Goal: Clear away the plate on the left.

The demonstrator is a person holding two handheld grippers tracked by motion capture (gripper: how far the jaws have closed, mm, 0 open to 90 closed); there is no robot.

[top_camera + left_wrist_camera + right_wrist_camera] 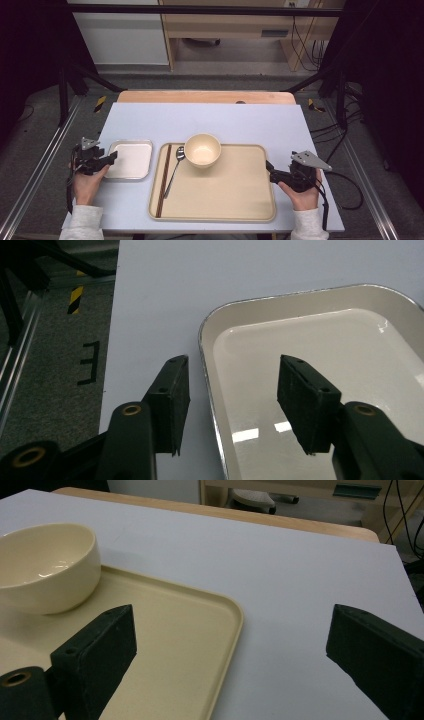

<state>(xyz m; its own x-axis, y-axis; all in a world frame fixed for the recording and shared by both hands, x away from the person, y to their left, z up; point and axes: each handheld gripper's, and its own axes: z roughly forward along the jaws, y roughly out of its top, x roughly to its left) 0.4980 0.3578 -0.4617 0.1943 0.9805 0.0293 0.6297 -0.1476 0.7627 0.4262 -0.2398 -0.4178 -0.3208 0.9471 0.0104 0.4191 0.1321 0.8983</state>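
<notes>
High view: small white rectangular metal-rimmed dish [130, 159] sits on the pale grey table [240, 122], just left of the beige plastic tray [225, 185]. Left gripper [106, 160] is at the dish's left edge, jaws part open, straddling the rim: one outside on the table, one over the glossy inside. Pads not pressing yet, nothing held. Dish looks light, stiff, thin-walled; glazed surface likely slippery, so the raised rim is the place to pinch, square on. Shallow wall gives little purchase; it may tip when lifted by one edge. Right gripper [270, 169] hangs at the tray's right edge, jaws wide, empty.
</notes>
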